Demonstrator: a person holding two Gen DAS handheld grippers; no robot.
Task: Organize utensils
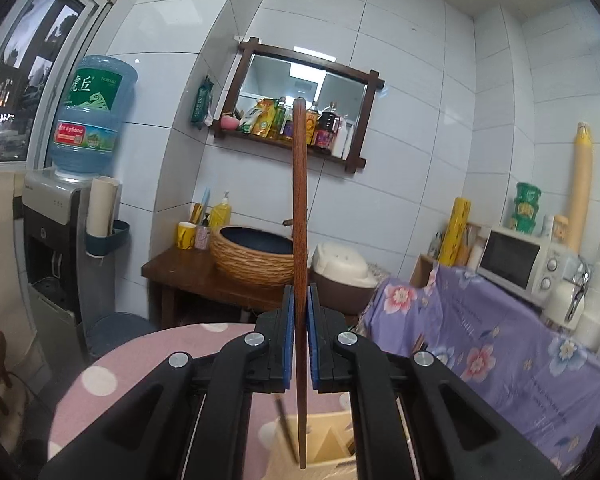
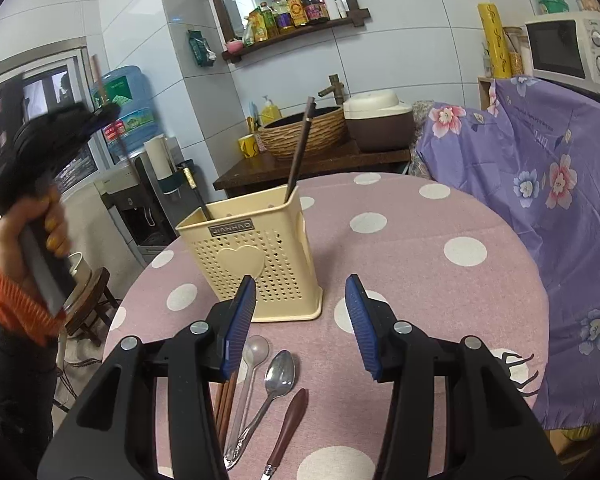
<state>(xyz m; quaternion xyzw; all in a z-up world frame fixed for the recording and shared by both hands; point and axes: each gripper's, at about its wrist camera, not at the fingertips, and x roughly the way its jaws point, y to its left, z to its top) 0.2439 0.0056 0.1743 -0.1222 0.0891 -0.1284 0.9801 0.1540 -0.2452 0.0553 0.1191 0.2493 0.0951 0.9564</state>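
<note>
My left gripper (image 1: 300, 300) is shut on a brown wooden chopstick (image 1: 299, 200), held upright, its lower end over the cream utensil holder (image 1: 324, 456). In the right wrist view the left gripper (image 2: 100, 114) is blurred, high at the left, away from the holder (image 2: 252, 256). That holder stands on the pink dotted table (image 2: 420, 280) with two dark chopsticks (image 2: 300, 148) in it. My right gripper (image 2: 300, 312) is open and empty, just in front of the holder. Below it lie wooden chopsticks (image 2: 225, 400), a clear plastic spoon (image 2: 252, 364), a metal spoon (image 2: 278, 376) and a brown-handled utensil (image 2: 288, 428).
A purple flowered cloth (image 2: 540, 184) covers furniture at the right, with a microwave (image 2: 568, 48) on it. Behind the table stands a wooden counter (image 2: 320, 164) with a woven basin (image 2: 304, 130) and a rice cooker (image 2: 380, 120). A water dispenser (image 1: 60, 240) stands at the left.
</note>
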